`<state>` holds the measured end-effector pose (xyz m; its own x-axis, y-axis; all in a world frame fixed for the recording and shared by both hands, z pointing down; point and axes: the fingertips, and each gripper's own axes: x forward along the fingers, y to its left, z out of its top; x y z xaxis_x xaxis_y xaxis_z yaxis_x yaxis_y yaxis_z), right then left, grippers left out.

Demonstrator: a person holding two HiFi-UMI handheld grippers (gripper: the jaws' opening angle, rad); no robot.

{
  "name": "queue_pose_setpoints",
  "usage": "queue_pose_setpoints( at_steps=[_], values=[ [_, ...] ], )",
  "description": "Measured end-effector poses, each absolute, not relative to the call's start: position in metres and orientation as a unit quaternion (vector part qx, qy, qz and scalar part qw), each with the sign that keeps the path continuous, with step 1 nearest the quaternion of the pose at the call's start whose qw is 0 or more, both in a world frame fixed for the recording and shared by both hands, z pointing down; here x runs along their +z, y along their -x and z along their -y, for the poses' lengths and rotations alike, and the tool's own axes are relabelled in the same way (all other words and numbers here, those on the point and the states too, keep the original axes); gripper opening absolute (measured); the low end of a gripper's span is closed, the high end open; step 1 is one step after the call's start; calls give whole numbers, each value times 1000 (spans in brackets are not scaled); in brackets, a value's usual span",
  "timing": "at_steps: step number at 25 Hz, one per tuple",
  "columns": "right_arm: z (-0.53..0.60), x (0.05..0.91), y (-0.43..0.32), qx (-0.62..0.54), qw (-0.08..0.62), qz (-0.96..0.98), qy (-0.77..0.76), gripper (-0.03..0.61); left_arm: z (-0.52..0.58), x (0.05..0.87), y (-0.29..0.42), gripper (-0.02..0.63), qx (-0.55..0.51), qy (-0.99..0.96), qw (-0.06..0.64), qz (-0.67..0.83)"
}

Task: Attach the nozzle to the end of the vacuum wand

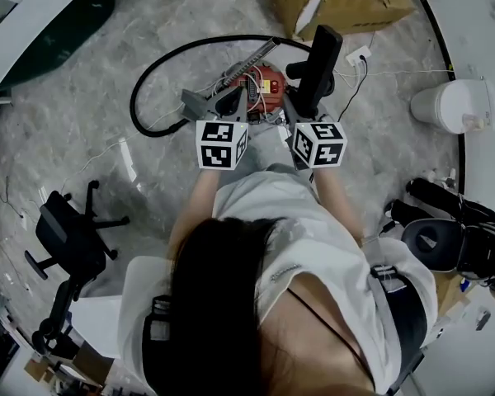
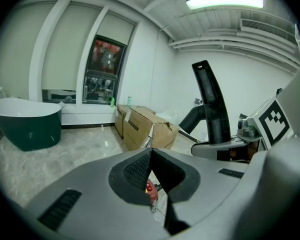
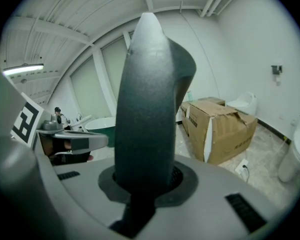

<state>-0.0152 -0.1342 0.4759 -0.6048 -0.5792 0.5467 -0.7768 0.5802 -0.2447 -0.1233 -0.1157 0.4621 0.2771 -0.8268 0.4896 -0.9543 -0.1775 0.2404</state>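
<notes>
Left claw [image 2: 151, 168]: jaws fully together, nothing in them. The red vacuum body [image 2: 149, 188] shows through the slit just ahead of its tips. Right claw [image 3: 142, 184]: clamped on the black nozzle [image 3: 147, 109], which stands up out of the jaws with its rounded end away from the claw. The nozzle is close by on the left claw's right. Metal wand [image 1: 253, 56] on the floor ahead, between the claws. Hose [image 1: 161, 77] loops ahead-left. Cardboard box [image 3: 220, 126] ahead-right of the right claw.
</notes>
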Motion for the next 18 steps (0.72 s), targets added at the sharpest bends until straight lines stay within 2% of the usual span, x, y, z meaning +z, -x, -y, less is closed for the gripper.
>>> queue_pose_setpoints(
  at_steps=[7,18],
  values=[
    [155,476,25,235,210,856,-409,61,141,473,145,0,134,-753,256,591],
    [178,475,23,240,206,847,-428,63,168,492,137,5,164,-772,254,559]
  ],
)
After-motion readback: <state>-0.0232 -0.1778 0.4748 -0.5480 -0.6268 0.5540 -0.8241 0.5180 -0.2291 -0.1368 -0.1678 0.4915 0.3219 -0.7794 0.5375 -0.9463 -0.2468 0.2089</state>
